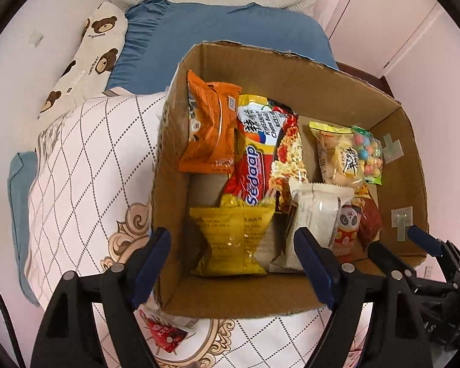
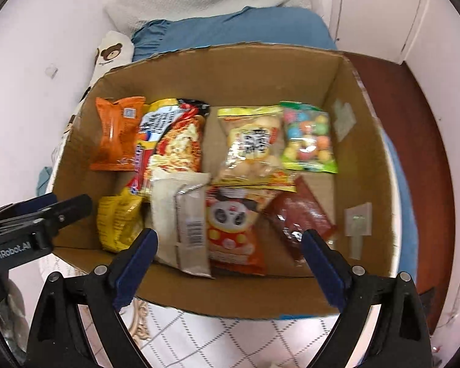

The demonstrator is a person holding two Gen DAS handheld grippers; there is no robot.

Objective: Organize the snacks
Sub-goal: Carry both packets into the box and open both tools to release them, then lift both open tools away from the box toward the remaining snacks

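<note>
Snacks fill an open cardboard box [image 1: 181, 202] that sits on a quilted white bedspread [image 1: 86, 165] with a diamond pattern. Both grippers point steeply down over the near rim of the box. The left gripper [image 1: 230, 257] has its jaws standing wide, nothing pressed between the pads; below the gap lies a yellow packet [image 1: 230, 236], near the box's front wall. The right gripper [image 2: 228, 254] is also spread wide and grips nothing; under it, on the box floor, lie a white wrapper [image 2: 184, 227] with a barcode and a panda packet [image 2: 233, 230] in red and orange. Farther back in the box, an orange pouch [image 1: 211, 132] leans in the left rear corner, beside a noodle pack [image 1: 266, 153] in red and yellow. To the right of that sit a clear bag of pale puffs [image 2: 251, 144] and a bag of coloured candy balls [image 2: 306, 138], side by side and touching. A dark red packet [image 2: 300, 217] lies at the right, just beyond the right gripper's right finger. Outside the box, a small red sachet [image 1: 165, 331] lies on the bedspread just beside the near left corner. Behind the box are a blue pillow [image 1: 224, 30] and a bear-print cushion [image 1: 89, 58].
</note>
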